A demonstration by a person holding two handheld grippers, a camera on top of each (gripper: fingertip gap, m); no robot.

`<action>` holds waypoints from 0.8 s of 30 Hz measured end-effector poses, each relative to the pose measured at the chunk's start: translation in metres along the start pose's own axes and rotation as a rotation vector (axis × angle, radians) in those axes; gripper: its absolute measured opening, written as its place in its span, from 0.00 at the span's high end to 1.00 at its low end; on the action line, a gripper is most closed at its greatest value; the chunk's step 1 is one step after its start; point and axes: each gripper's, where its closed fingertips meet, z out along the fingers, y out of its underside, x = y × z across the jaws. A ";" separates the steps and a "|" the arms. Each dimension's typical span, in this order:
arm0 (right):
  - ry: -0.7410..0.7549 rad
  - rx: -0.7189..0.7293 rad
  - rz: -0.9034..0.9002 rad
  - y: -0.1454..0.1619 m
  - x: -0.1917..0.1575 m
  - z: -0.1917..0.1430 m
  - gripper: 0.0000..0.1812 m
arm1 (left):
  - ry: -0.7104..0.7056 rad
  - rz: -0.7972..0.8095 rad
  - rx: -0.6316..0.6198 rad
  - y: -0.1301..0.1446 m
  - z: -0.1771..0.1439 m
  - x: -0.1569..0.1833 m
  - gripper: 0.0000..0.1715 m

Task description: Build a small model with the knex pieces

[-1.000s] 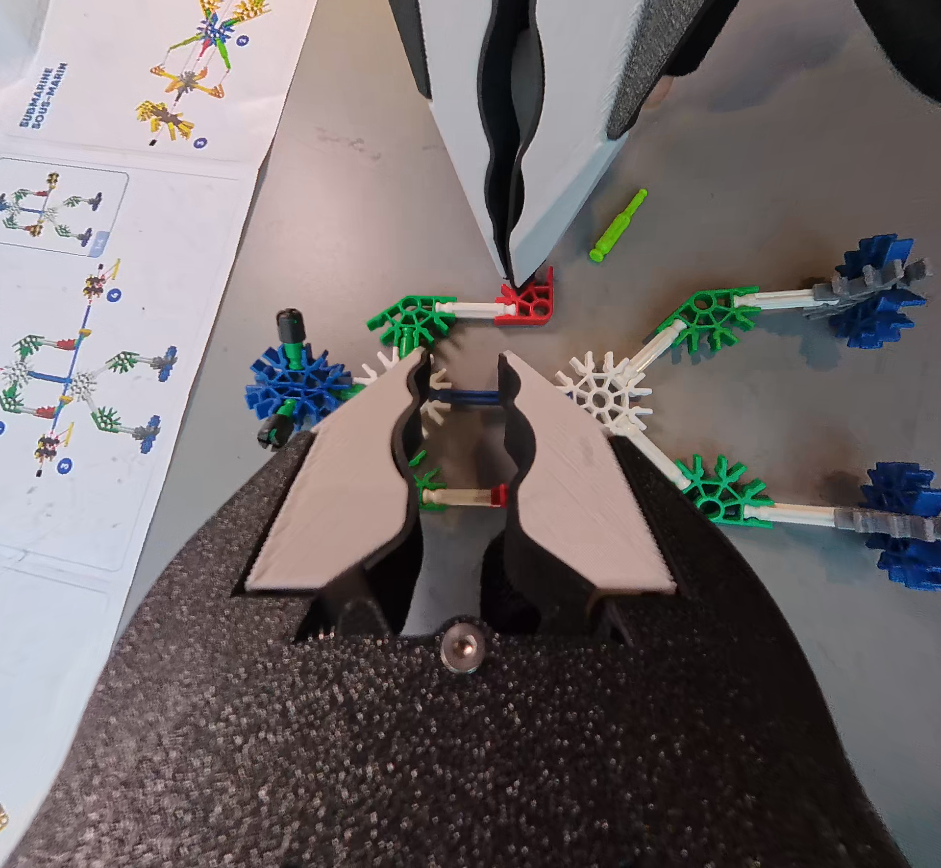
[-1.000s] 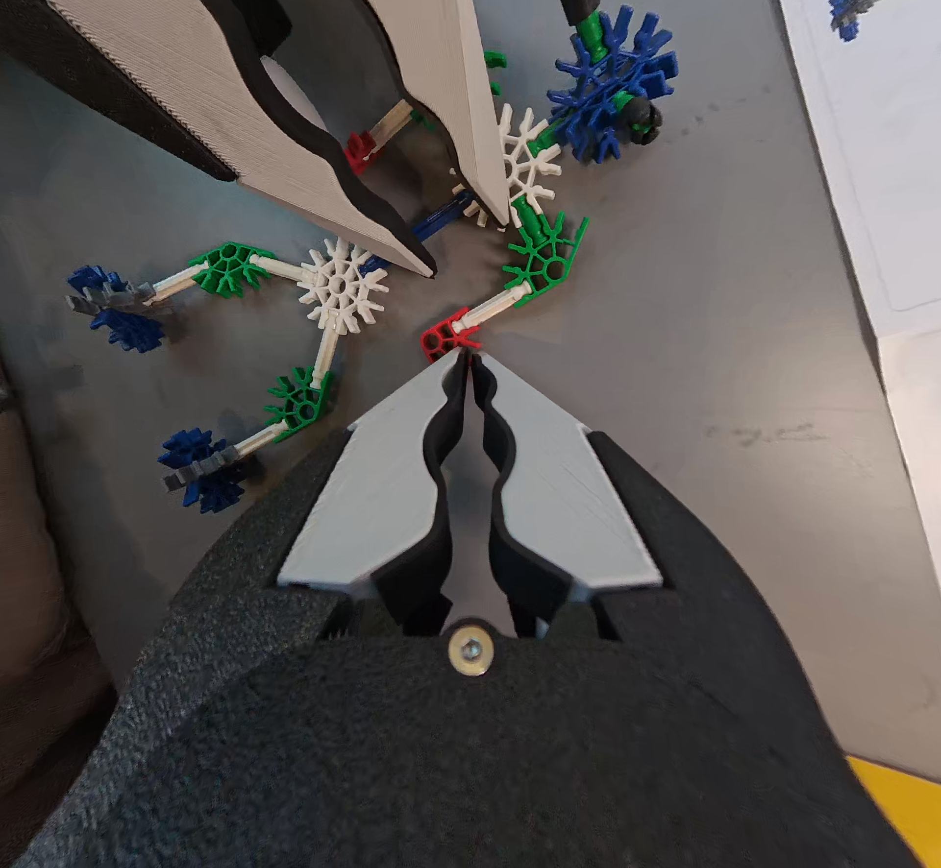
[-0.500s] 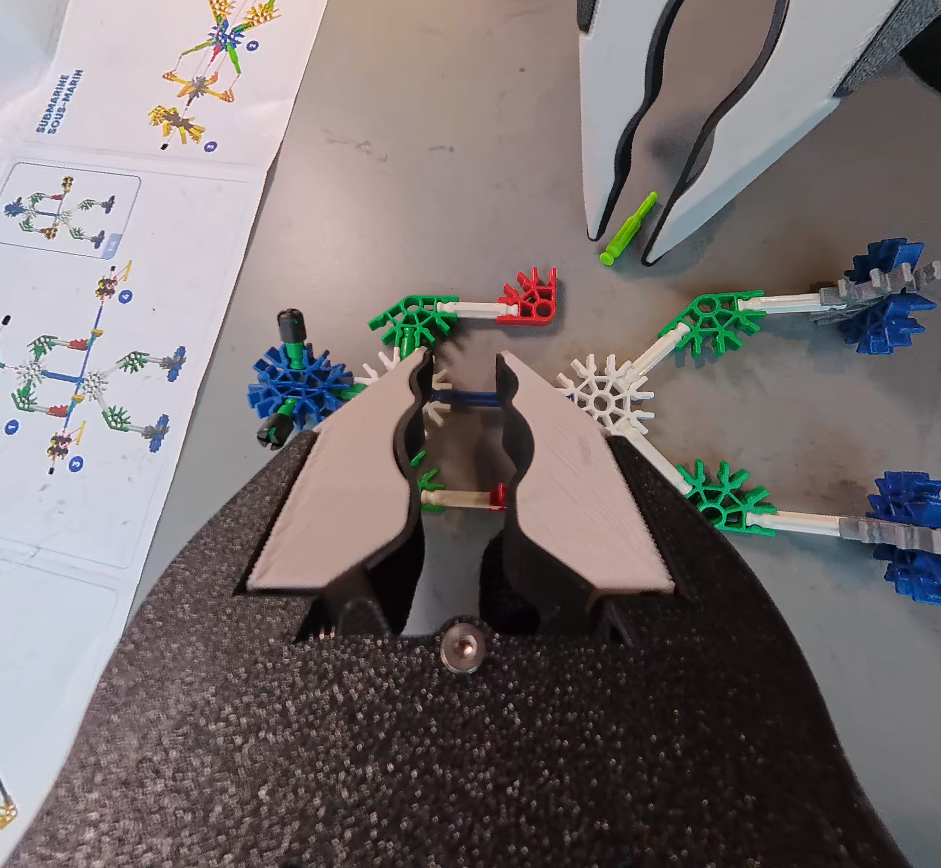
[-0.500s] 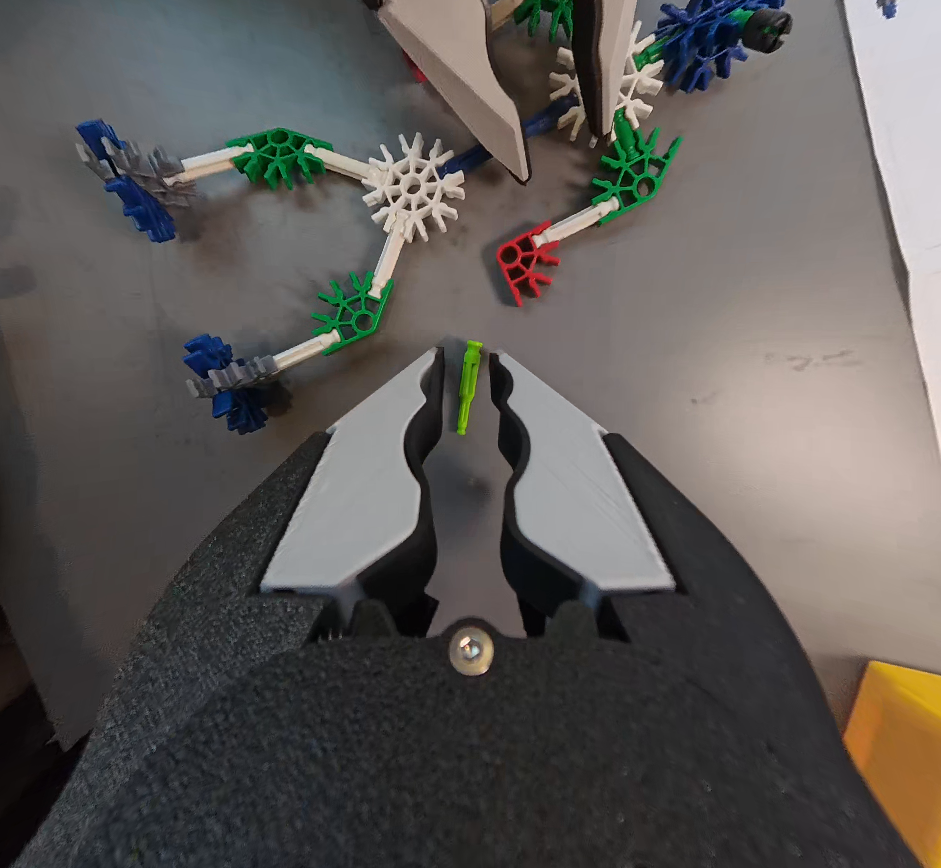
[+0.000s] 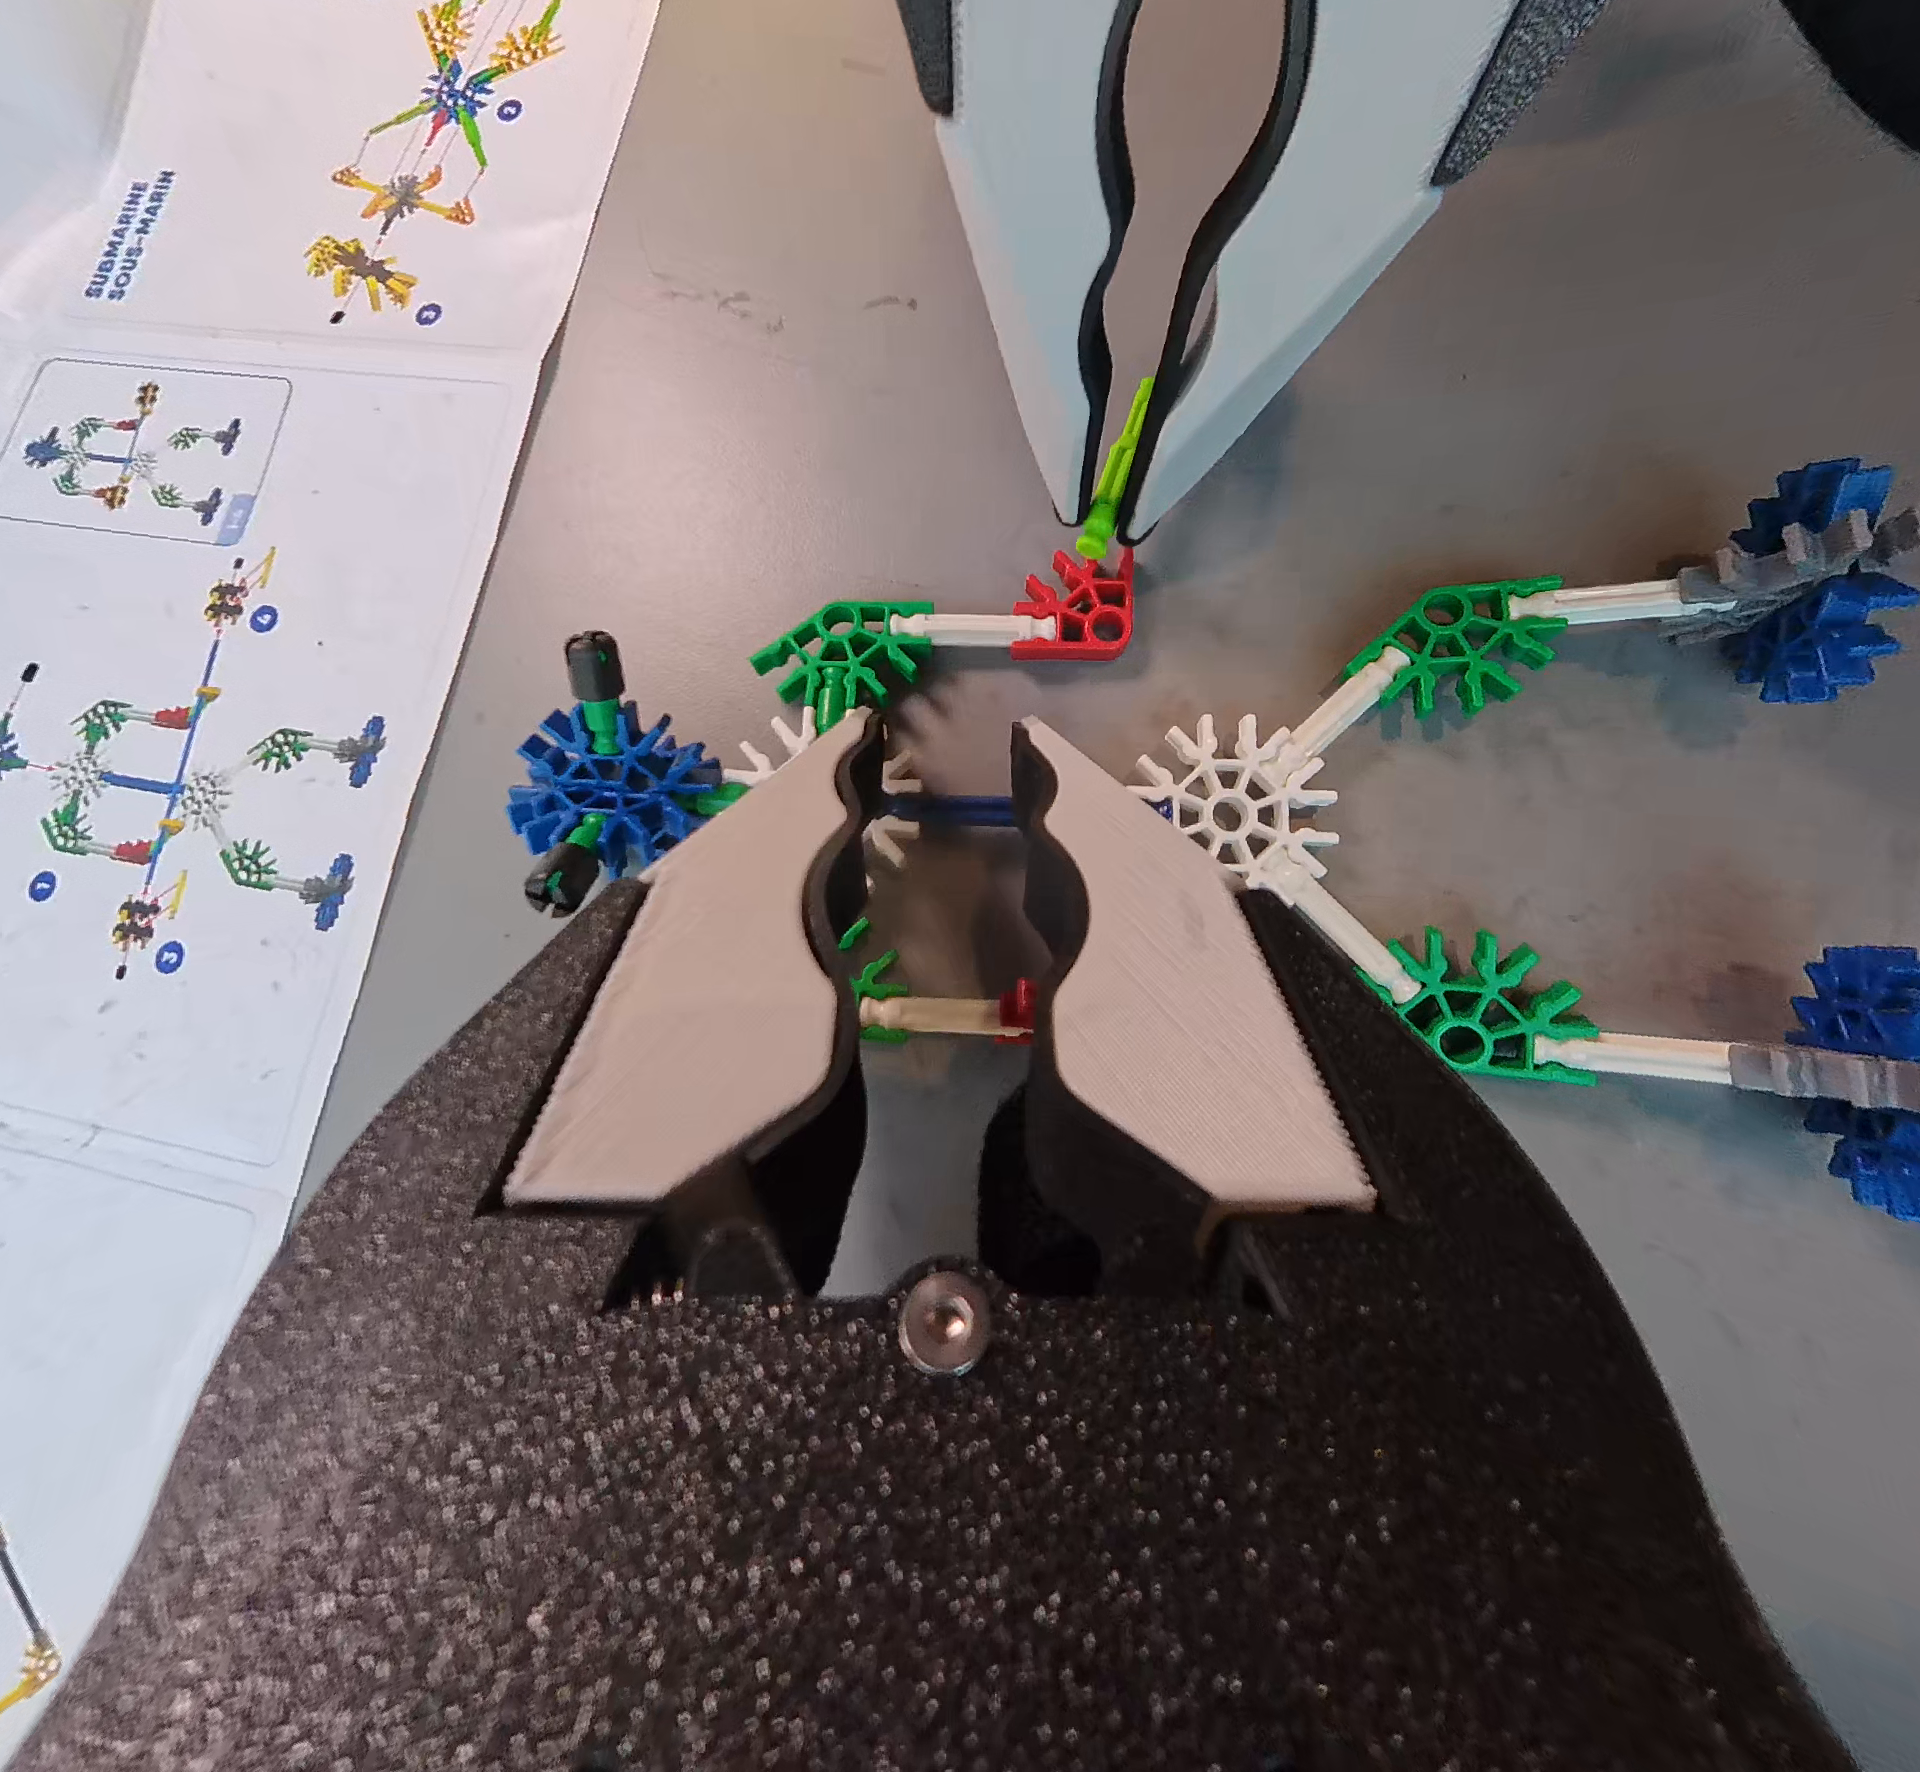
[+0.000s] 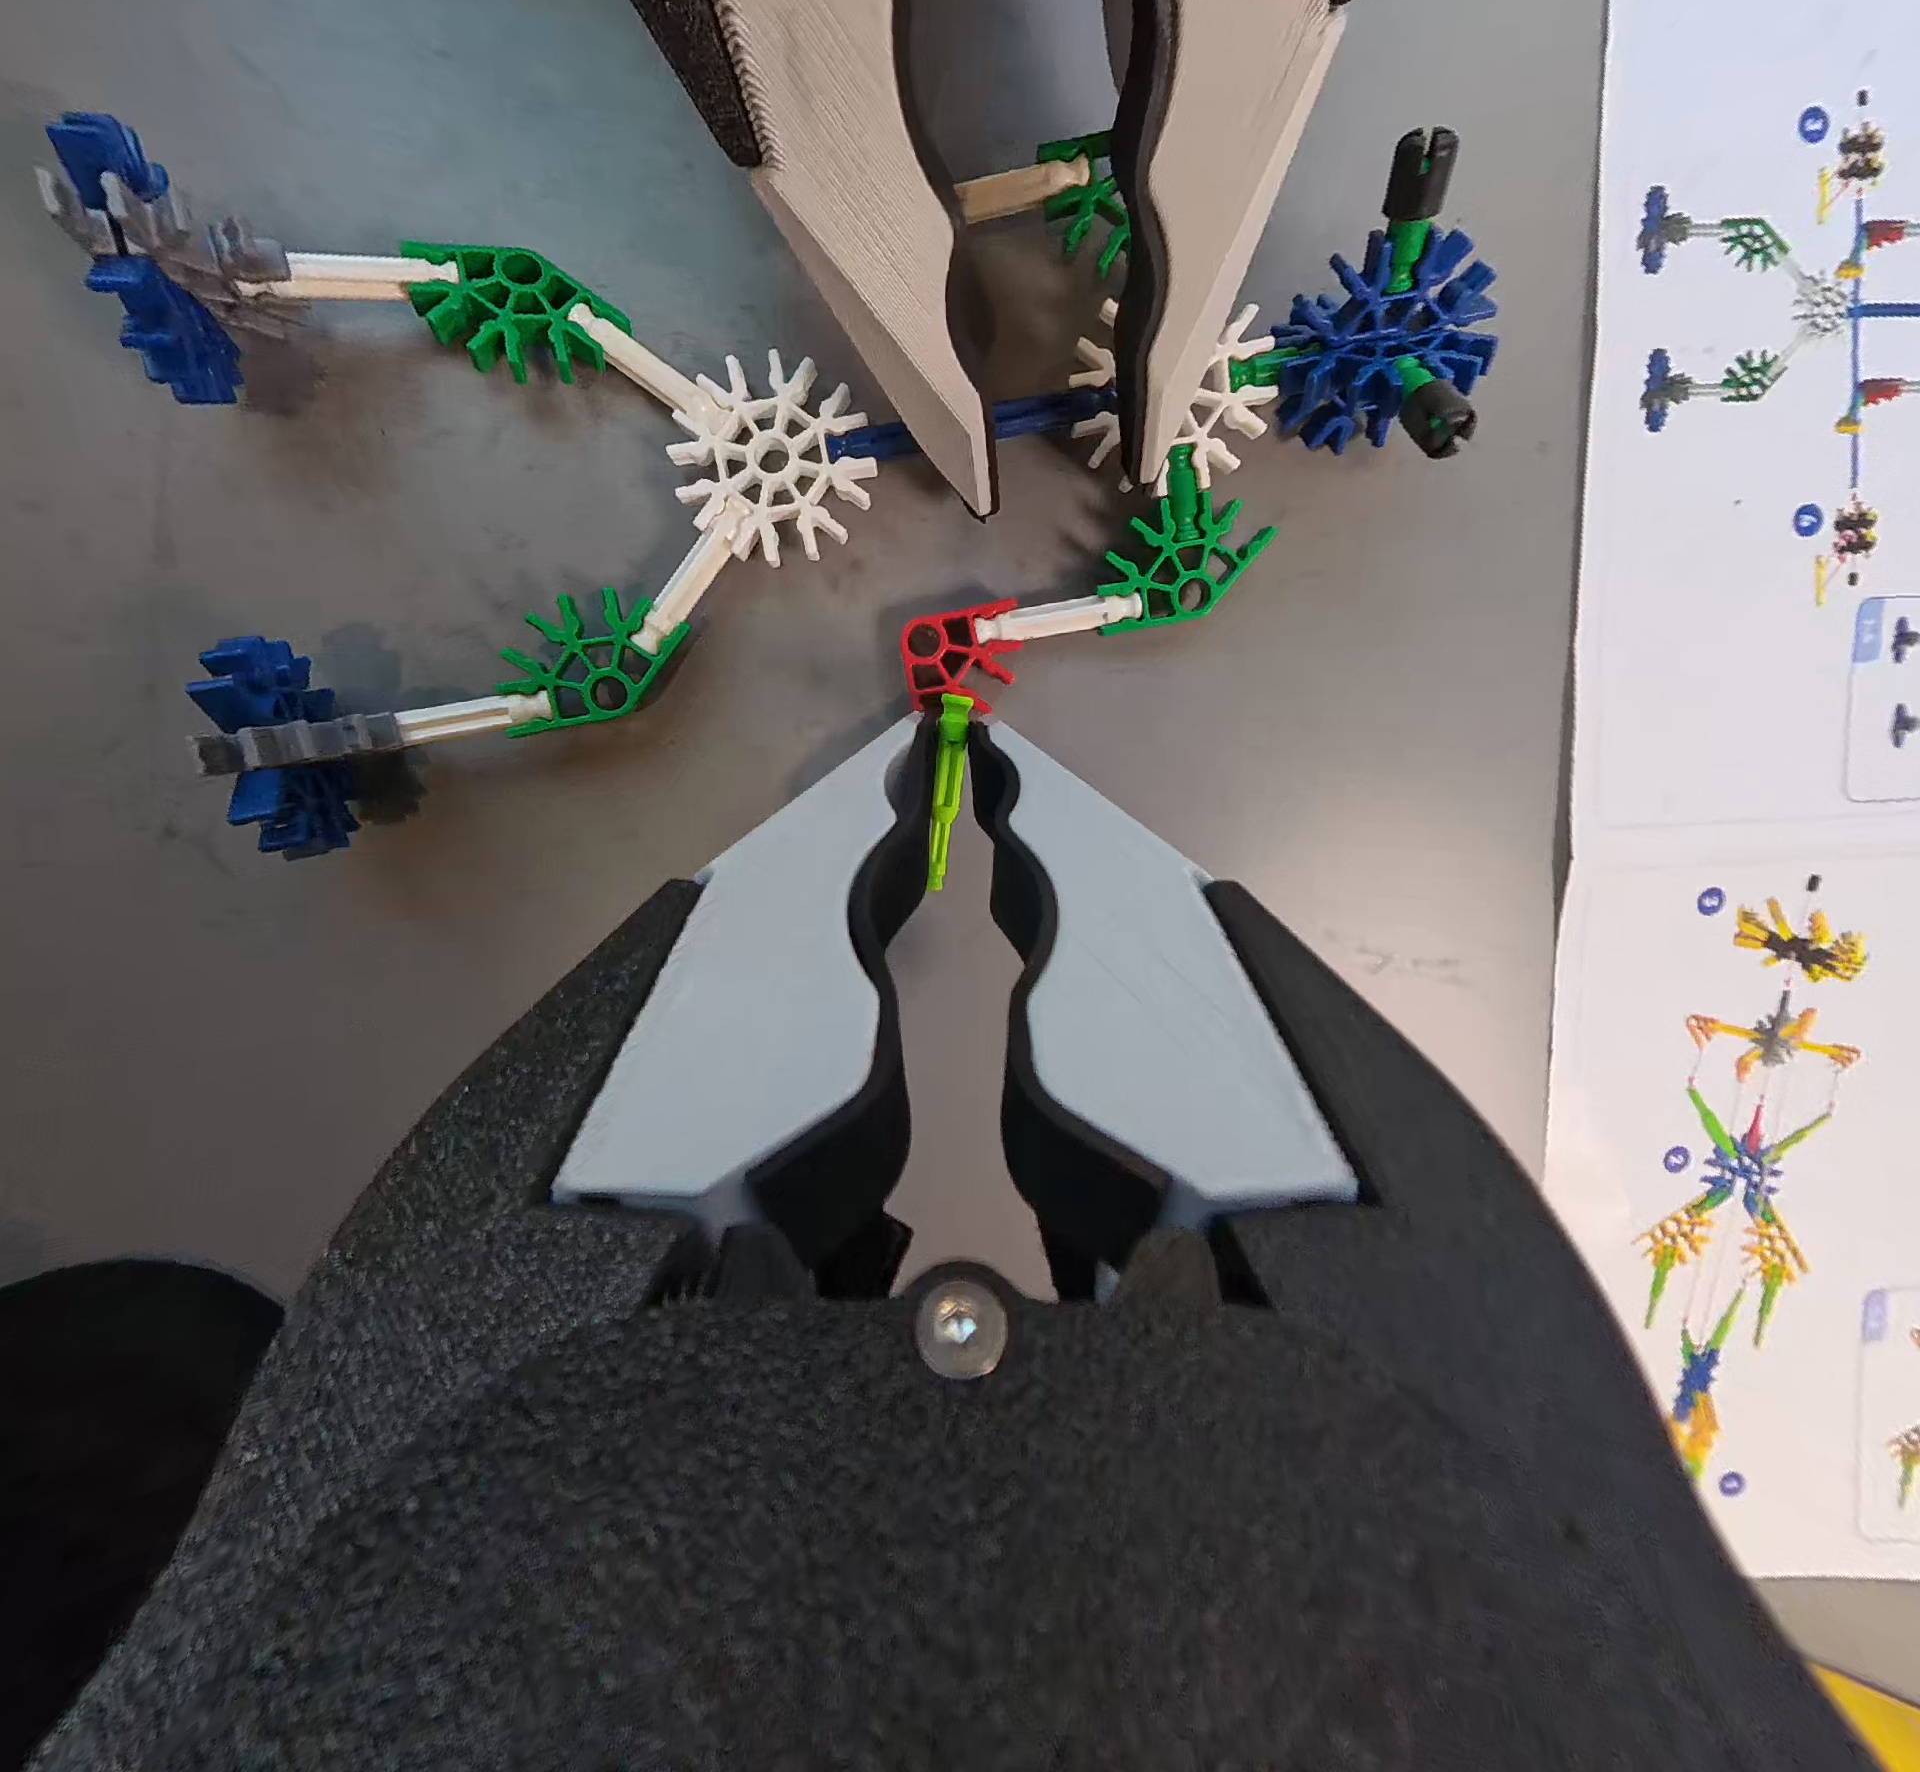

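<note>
You're over a grey, scuffed surface (image 5: 790, 164) — on it lie a rod-and-connector toy model (image 6: 769, 465) and, along one edge, a white instruction sheet (image 5: 208, 372).

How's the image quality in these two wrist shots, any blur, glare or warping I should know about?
Left wrist view: sharp in the middle, with wide-angle bending at the edges, so the instruction sheet curves; soft shadows under the left tool; slight blur beside the green connector. Right wrist view: the lime rod in the right tool is crisp; mild sheen on the grey table, no harsh glare.
</note>
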 end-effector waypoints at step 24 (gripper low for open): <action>-0.108 -0.067 -0.052 -0.003 -0.003 0.006 1.00 | 0.005 0.000 0.002 0.000 0.000 0.000 0.86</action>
